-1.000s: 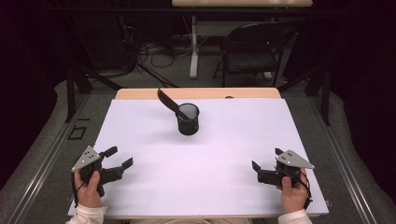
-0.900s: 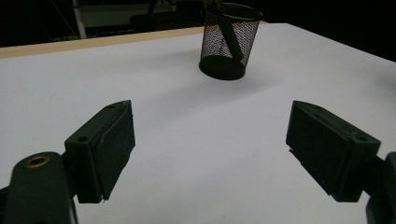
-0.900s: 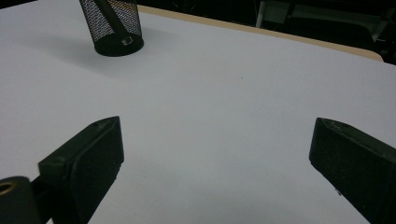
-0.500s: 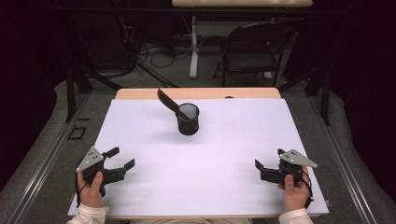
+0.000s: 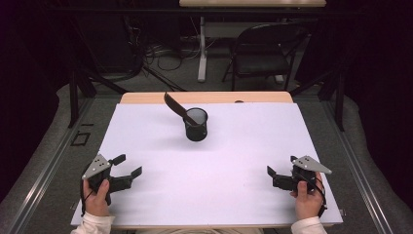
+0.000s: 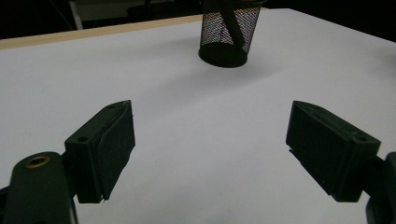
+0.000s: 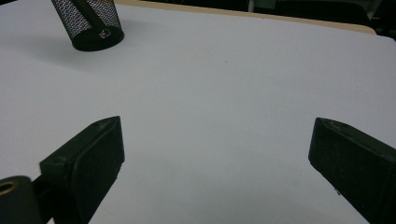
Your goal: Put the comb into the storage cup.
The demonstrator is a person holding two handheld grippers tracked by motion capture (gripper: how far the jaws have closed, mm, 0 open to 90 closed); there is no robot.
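the mesh cup (image 5: 196,125) with a dark spatula (image 5: 175,107) leaning in it stands far back on the desk (image 5: 243,161); left tongs (image 5: 127,168) and right tongs (image 5: 278,171) are spread, empty, well apart from it.

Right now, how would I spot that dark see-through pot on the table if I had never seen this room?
Start at the large white sheet covering the table and look toward its far edge, a little left of centre. There stands a small black wire-mesh cup, upright and round. It is the sheet's one standing thing, and a flat dark utensil leans out of it to the left.
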